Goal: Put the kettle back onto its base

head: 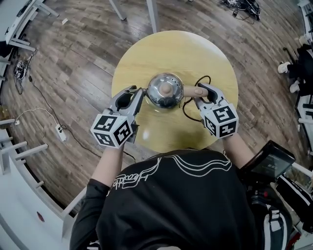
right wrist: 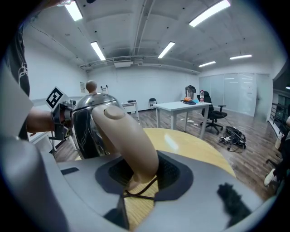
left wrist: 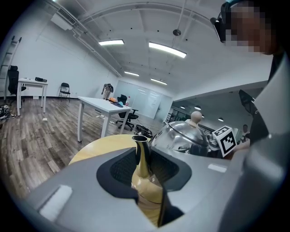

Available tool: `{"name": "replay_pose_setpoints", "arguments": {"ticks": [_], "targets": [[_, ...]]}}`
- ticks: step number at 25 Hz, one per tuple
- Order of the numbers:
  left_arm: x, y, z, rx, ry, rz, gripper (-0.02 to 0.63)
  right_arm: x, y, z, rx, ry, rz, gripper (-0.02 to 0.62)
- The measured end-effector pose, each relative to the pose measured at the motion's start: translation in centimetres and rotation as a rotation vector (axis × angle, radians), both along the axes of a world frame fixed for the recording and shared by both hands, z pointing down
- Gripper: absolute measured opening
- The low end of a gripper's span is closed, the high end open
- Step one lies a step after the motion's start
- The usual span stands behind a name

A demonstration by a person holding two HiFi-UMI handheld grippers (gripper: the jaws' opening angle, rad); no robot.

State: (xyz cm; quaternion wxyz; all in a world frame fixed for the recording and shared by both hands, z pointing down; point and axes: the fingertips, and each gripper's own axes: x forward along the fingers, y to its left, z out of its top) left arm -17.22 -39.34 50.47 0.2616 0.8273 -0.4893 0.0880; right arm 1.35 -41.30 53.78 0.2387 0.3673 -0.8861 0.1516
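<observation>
A shiny steel kettle with a tan lid knob stands at the middle of the round yellow table. My left gripper is shut on its spout from the left. My right gripper is shut on the tan handle from the right. The left gripper view shows the kettle's domed body just beyond the jaws. A black cord loops on the table under the handle. No base shows; whatever is beneath the kettle is hidden.
The table's front edge lies close to the person's body. A power strip with a white cable lies on the wooden floor at the left. White table legs stand behind, and a dark screen sits at the right.
</observation>
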Motion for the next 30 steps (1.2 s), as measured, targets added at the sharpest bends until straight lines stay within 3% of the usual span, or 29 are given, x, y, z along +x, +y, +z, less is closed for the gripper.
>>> {"name": "replay_pose_setpoints", "arguments": {"ticks": [21, 30], "targets": [[0.6, 0.0, 0.6, -0.012, 0.011, 0.015, 0.097, 0.5, -0.5, 0.9, 0.010, 0.006, 0.015, 0.124], [0.1, 0.3, 1.8, -0.031, 0.030, -0.021, 0.097, 0.1, -0.4, 1.2, 0.042, 0.016, 0.009, 0.124]]}}
